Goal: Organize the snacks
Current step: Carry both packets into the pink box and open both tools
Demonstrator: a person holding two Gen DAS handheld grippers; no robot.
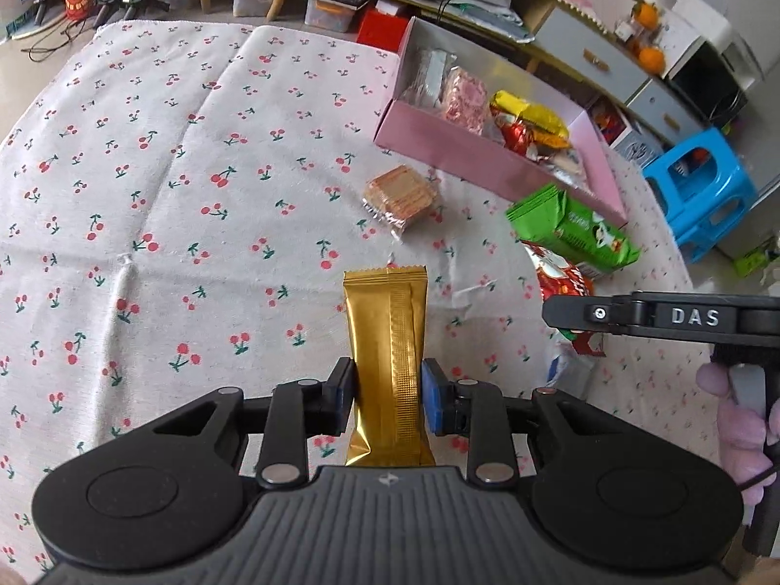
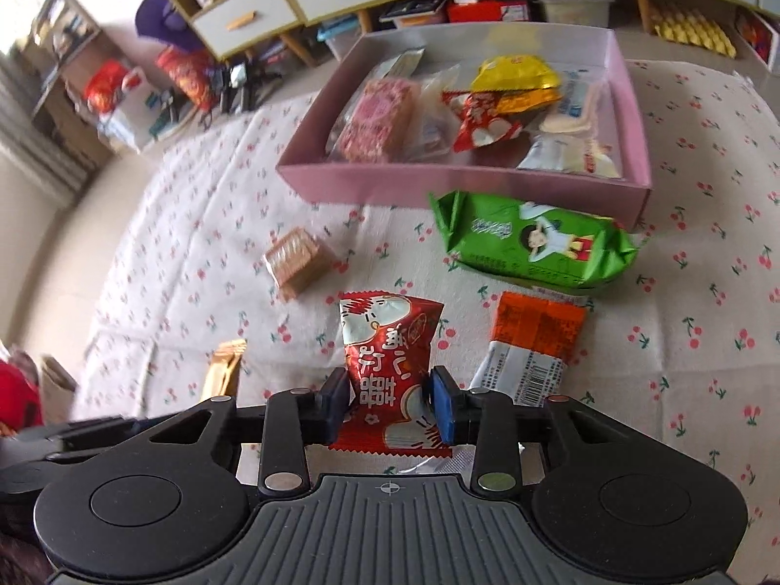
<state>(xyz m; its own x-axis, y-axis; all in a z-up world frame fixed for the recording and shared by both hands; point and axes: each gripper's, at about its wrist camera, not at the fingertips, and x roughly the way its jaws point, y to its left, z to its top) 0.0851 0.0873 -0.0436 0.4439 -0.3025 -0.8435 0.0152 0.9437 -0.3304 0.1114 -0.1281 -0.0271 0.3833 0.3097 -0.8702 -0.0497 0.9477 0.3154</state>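
left gripper (image 1: 386, 402): clamped on the gold bar packet (image 1: 385, 365), both pads pressing its long sides; packet stands lengthwise between the fingers, top seam pointing away, clear of the cloth.
right gripper (image 2: 389, 407): clamped on the red snack pouch (image 2: 387, 356), pads squeezing its lower half; pouch sticks up and forward, bottom seam crumpled under the jaws.
pink box (image 2: 463, 180): target by my read; already holds a pink wrapped block, a yellow pouch, a red pouch and some white packets. Sits at the far side of the cherry-print cloth (image 1: 146, 170), ahead of both grippers.
still loose on cloth: wafer pack (image 2: 292, 263) left of centre; green pack (image 2: 531, 243) just in front of the box's near wall, maybe touching it; orange-and-white packet (image 2: 531, 346) beside the right gripper.
step: both picks made, carry phase. Nothing released yet.
next move: take each packet forward over the near wall, then let go inside. The right side has to pass over the green pack; the left has a clear path from the left.
free space: box looks fullest in the middle and right; left end and near strip seem open, hard to confirm.
risk: gold foil looks slick and held low, so it could tilt or slip in transit.
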